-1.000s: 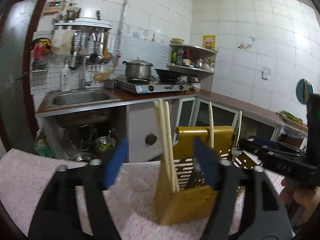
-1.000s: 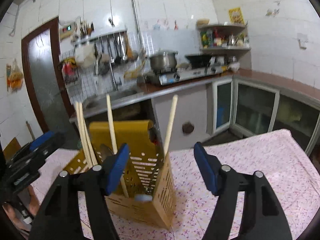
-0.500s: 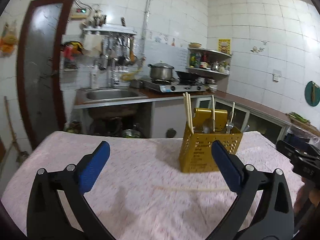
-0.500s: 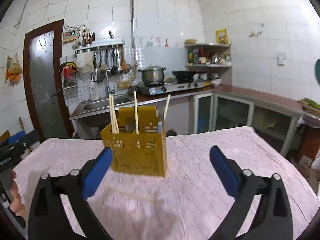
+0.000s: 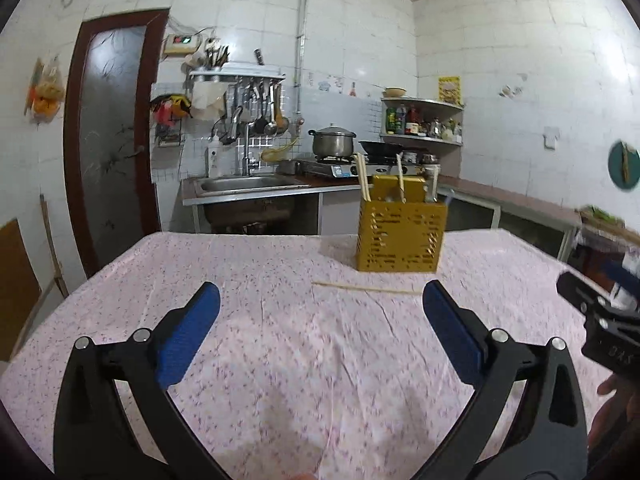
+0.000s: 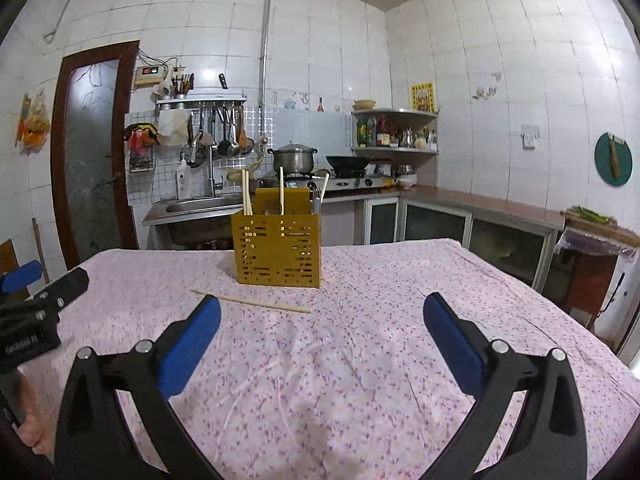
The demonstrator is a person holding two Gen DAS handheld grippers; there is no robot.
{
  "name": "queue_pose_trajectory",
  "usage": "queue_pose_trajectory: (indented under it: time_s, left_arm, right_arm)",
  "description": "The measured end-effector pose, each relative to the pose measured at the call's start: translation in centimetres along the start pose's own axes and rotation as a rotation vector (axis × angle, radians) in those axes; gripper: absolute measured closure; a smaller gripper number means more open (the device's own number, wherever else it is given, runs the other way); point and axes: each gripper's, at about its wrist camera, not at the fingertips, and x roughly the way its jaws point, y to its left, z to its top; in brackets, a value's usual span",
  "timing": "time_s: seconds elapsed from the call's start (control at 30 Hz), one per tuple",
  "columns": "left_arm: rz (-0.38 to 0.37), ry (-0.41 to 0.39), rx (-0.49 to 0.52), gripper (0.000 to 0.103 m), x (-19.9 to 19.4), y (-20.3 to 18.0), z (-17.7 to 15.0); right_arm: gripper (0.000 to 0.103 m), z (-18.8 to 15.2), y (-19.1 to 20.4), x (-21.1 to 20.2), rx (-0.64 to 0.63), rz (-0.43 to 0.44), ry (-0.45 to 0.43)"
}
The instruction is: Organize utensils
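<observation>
Pink floral tablecloth (image 6: 400, 280) over the table, steel sink (image 6: 200, 204) beyond its far edge, lidded pot (image 6: 294, 160) on the stove, brown door (image 6: 92, 176) at left.

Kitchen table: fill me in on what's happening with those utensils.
A person holds a claw in each hand. Both the left claw and the right claw have just been opening and hold nothing. The yellow utensil holder stands on the pink tablecloth with chopsticks and utensils upright inside. One loose chopstick lies flat before it, untouched.
</observation>
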Motion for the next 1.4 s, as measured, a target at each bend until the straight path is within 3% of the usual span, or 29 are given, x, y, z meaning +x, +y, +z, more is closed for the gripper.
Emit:
queue_pose_trajectory:
  time_s: [0.33, 0.87, 1.4]
  left_arm:
    - [-0.015, -0.022, 0.017, 0.005, -1.7, -0.3, -2.3]
    - [-0.027, -0.043, 0.035, 0.005, -2.5, -0.9, -2.6]
    - [0.049, -0.051, 0.037, 0.005, -2.3, -1.1, -2.9]
  right_arm:
    - [0.004, -1.5, 0.5, -1.2, -0.006, 0.017, -0.027]
    - [0.004, -1.8, 0.2, -1.7, 0.008, 0.016, -0.032]
    - [0.004, -1.8, 0.4, -1.6, -0.003, 0.018, -0.028]
